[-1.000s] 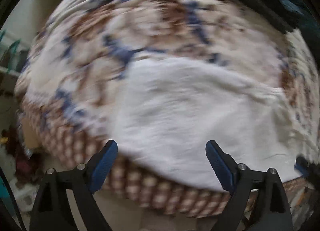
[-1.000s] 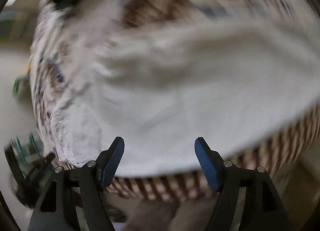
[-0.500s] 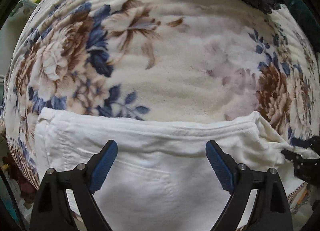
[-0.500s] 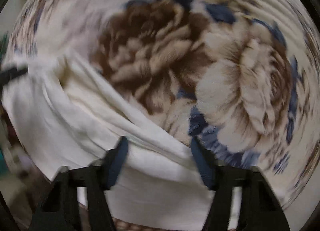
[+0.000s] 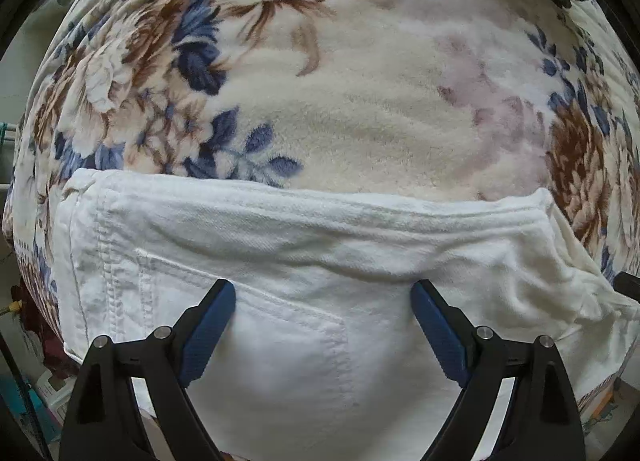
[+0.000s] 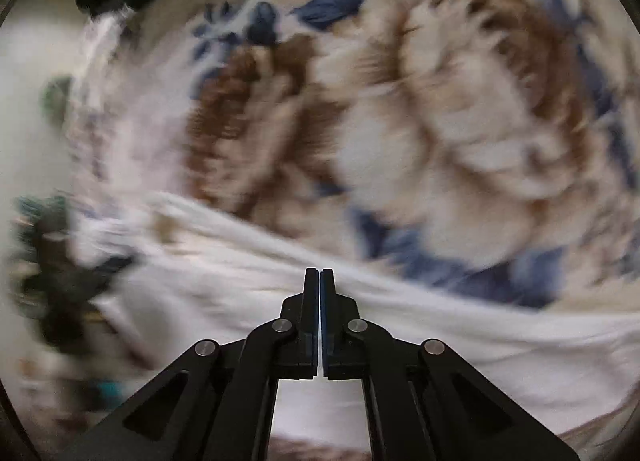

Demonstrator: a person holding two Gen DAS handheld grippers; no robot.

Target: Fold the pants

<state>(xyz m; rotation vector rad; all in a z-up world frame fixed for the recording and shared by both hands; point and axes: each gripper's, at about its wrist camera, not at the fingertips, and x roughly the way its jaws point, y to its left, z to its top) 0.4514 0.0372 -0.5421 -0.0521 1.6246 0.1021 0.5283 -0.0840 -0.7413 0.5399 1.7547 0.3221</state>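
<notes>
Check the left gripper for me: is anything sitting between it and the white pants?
Nothing visible is. The left gripper is open directly over the white pants, near the back pocket, with only bare fabric between its fingers. The pants lie on the floral blanket. The right gripper is shut at the pants' edge, though that view is blurred.

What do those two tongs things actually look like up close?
Both look alike. The left tongs and right tongs have matte black plastic arms with triangular cut-outs, joined by round silver pins. Each finger ends in a blue ridged pad. No cables, markings or sleeves show in either view.
</notes>
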